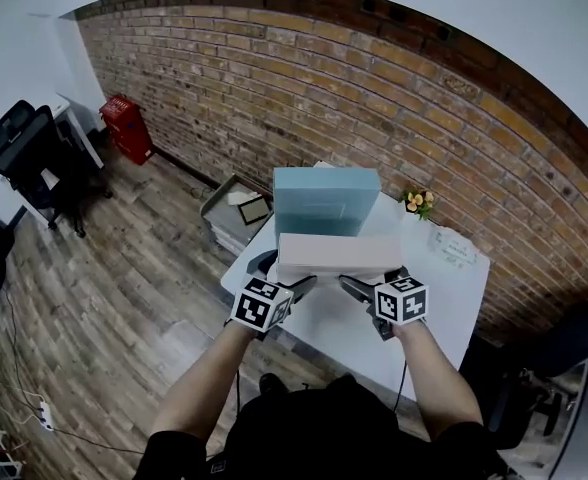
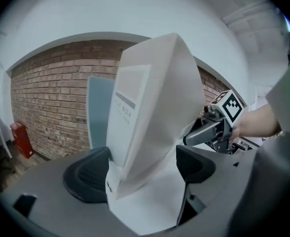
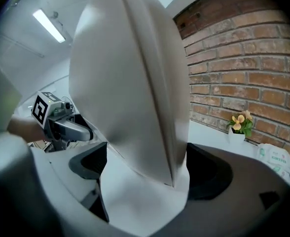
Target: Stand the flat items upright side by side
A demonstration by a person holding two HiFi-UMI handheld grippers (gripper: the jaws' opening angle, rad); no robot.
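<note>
– Grippers, two. Entry one, left gripper (image 1: 292, 286): jaws spread wide, clamped across the left end of white flat box (image 1: 339, 253). Entry two, right gripper (image 1: 362, 288): same spread, clamped across the right end.

– Whereabouts of the box?

– Centre of head view, lifted clear of white table (image 1: 454, 303), long edge level, slung between both grippers. Just above it in frame: teal box (image 1: 326, 200), standing upright on the table. Contact between the two boxes: impossible to tell.

– Grip detail?

– Left gripper view: box end filling the gap, pressed against the left-hand pad (image 2: 86, 174), white card reaching the right-hand pad (image 2: 197, 164). Right gripper view: same picture, box wedged pad to pad, yellow flowers (image 3: 241, 122) at right of frame.

– Step in hand, as judged?

– Carrying across for setting down on edge beside the teal box. Not yet stood.

– Handling notes?

– Lower both ends together, level, no twist between the hands; one rigid box in two grips, so any disagreement likely to rack it or slip a pad. Land the long bottom edge flat, face parallel to the teal face, just beside it. No shove against the teal box: tall on a narrow base, probably easy to topple. Let go only once the edge sits square, one gripper first, the other as a steadying stop. Mind the flowers and packet (image 1: 454, 248) at right of table.
</note>
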